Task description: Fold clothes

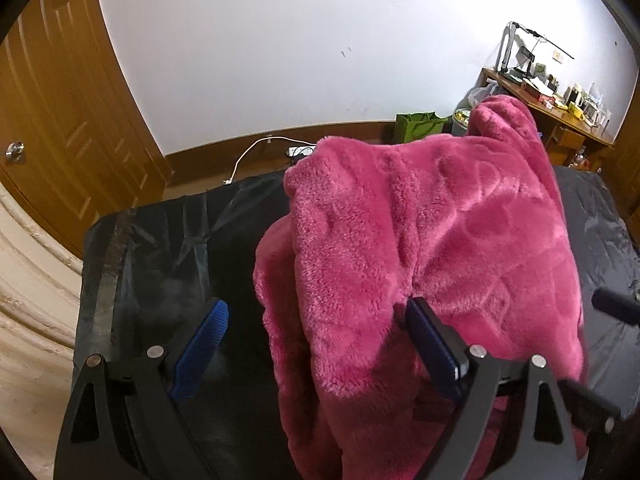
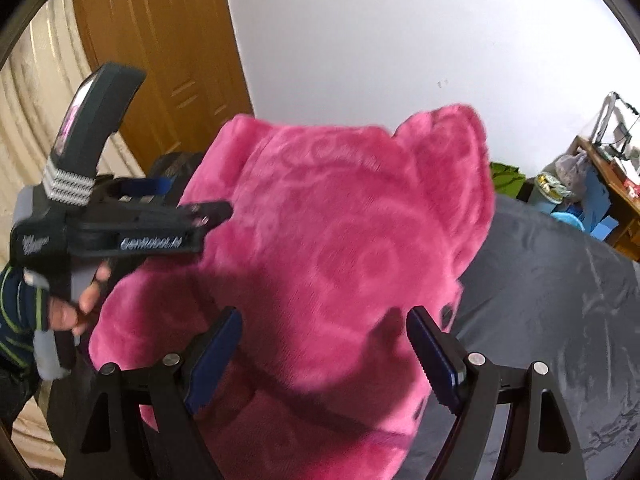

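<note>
The pink fleece garment (image 1: 420,248) is bunched in a heap on the black-covered table (image 1: 160,248). The left gripper (image 1: 316,320) has its jaws spread wide, grasping nothing; one pad touches the fleece and the heap rises just beyond it. The right gripper (image 2: 324,328) is also released, with the fleece between and below its jaws. The risk: closing here would likely pinch several layers at once, so the garment lifts as a lump instead of spreading flat.

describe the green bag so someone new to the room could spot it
Look along the white wall to its brown baseboard. The green bag stands on the floor there, just behind the pink fleece garment, left of the cluttered wooden desk. Nothing else nearby is bright green.
</note>
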`<state>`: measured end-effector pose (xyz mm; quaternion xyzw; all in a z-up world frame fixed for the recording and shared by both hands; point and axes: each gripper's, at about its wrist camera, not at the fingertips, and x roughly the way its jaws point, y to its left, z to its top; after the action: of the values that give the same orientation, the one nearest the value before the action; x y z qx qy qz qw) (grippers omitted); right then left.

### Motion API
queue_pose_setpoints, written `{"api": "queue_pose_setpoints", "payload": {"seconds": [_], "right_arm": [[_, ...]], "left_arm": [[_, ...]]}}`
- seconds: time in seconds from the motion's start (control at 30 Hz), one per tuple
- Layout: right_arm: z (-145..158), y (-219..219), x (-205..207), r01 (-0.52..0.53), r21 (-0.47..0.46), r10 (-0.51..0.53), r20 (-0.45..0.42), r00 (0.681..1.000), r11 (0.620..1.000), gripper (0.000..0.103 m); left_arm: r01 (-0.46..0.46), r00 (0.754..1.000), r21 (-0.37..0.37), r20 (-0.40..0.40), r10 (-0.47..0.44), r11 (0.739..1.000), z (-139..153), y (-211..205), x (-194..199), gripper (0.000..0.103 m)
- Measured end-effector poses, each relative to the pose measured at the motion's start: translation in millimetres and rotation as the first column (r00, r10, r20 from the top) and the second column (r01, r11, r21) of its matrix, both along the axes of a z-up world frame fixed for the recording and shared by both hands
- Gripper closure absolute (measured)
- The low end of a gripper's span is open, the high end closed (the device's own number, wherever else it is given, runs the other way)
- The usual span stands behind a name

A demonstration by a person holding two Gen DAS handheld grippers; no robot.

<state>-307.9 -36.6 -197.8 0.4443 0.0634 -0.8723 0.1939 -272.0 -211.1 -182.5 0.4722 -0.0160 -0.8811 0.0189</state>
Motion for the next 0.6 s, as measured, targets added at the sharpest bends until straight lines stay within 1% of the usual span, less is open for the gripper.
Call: {"api": "queue_pose_setpoints", "payload": {"seconds": [0.2, 0.27, 0.4, 0.5, 0.6], "right_arm": [[7.5, -2.6, -20.5, 0.015, 0.021, -0.015, -0.029, 0.999, 1.000, 0.017], [8.9, 1.9, -20.3, 0.018, 0.023, -0.018, -0.030, 0.999, 1.000, 0.017], [-5.1, -15.8, -17.4, 0.008, 0.052, -0.008, -0.007, 1.000, 0.999, 0.017], [-20.6, -15.5, -3.0, -0.002, 0.072, 0.000, 0.023, 1.000, 0.997, 0.017], [-31.7, -13.9, -1.8, -0.005, 0.081, 0.003, 0.033, 0.999, 0.997, 0.017]], "left_arm": [[-0.012, 0.999, -0.005, -0.040, 0.012, 1.000, 18.4, 0.0, 6.3, 0.010], [-0.010, 0.999, -0.014, -0.054, 0.009, 1.000, 25.2, 2.5, 7.3, 0.010], [-0.006, 0.997, -0.023, -0.073, 0.004, 1.000, 34.7, 3.0, 11.7, 0.010], [-0.004, 0.997, -0.026, -0.081, 0.002, 1.000, 38.9, 3.5, 14.6, 0.010], [0.002, 0.996, -0.039, -0.084, -0.005, 0.999, 40.9, 3.0, 15.4, 0.010]]}}
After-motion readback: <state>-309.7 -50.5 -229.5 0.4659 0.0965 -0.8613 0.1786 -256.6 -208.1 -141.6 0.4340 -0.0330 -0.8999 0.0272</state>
